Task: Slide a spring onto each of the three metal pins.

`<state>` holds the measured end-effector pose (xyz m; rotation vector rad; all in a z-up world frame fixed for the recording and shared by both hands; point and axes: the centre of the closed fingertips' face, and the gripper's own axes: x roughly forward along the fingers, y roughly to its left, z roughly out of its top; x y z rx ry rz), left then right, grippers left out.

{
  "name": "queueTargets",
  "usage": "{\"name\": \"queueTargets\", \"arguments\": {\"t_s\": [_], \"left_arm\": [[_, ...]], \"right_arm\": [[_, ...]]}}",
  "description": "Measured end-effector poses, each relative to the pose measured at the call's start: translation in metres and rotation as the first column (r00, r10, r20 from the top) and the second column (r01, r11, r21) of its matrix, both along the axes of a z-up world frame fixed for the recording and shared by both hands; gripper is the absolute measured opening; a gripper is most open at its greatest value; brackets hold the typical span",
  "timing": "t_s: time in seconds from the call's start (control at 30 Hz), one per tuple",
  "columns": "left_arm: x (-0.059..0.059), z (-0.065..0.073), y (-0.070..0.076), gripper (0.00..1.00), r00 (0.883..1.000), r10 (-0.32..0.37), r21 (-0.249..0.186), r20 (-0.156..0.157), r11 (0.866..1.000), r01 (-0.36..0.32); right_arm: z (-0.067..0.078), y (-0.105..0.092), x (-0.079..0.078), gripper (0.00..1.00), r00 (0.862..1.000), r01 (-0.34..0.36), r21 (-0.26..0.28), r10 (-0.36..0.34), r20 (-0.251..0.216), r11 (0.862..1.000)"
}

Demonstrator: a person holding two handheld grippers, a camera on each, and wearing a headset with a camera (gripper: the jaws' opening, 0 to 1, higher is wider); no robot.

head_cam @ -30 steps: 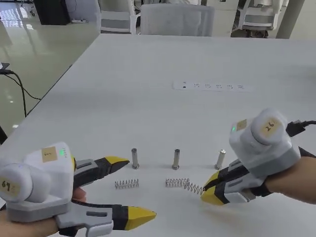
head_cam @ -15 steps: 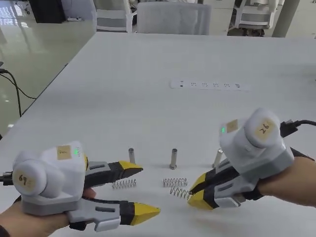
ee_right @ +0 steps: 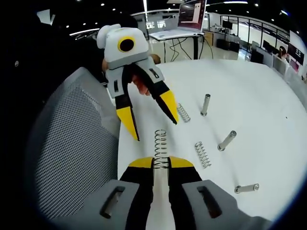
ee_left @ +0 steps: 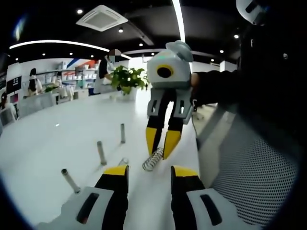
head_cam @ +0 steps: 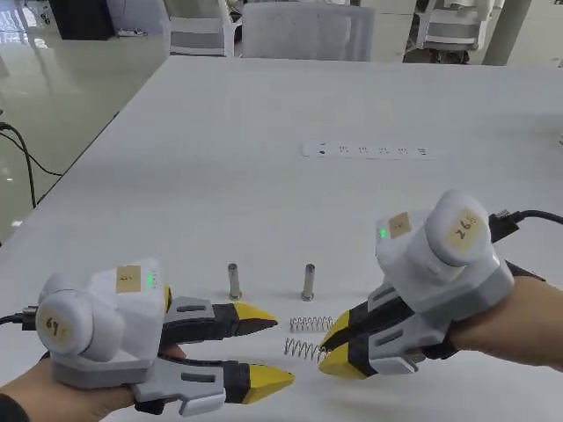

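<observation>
In the head view, two metal pins [head_cam: 234,280] [head_cam: 309,281] stand upright on the white table [head_cam: 290,193]; a third is behind my right gripper [head_cam: 334,348]. That gripper is shut on the end of a spring [head_cam: 303,349], which sticks out to the left. In the right gripper view the held spring [ee_right: 160,143] pokes forward from the right gripper [ee_right: 160,163]. My left gripper [head_cam: 264,346] is open, its tips just left of the spring. A loose spring [head_cam: 310,323] lies by the middle pin. Another spring [ee_right: 183,112] lies beside the left gripper's finger.
A white power strip [head_cam: 368,151] lies flat further back on the table. Grey mesh chairs [head_cam: 303,31] stand at the far edge. The table's left edge [head_cam: 92,149] drops to a glossy floor with a black cable [head_cam: 22,158].
My right gripper has moved left with the spring and now covers the right pin. My left gripper has moved right, closer to the spring's free end, and now hides the left spring.
</observation>
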<state>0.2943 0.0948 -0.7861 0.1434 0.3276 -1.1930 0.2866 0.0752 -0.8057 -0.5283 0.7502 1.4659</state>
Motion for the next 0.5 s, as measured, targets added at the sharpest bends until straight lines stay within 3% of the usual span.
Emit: {"name": "queueTargets", "arguments": {"t_s": [0.5], "left_arm": [[-0.014, -0.002, -0.009, 0.09, 0.998, -0.061, -0.005, -0.025, 0.998, 0.061]], "right_arm": [[0.003, 0.007, -0.017, 0.08, 0.995, -0.098, 0.017, 0.098, -0.005, 0.995]]}}
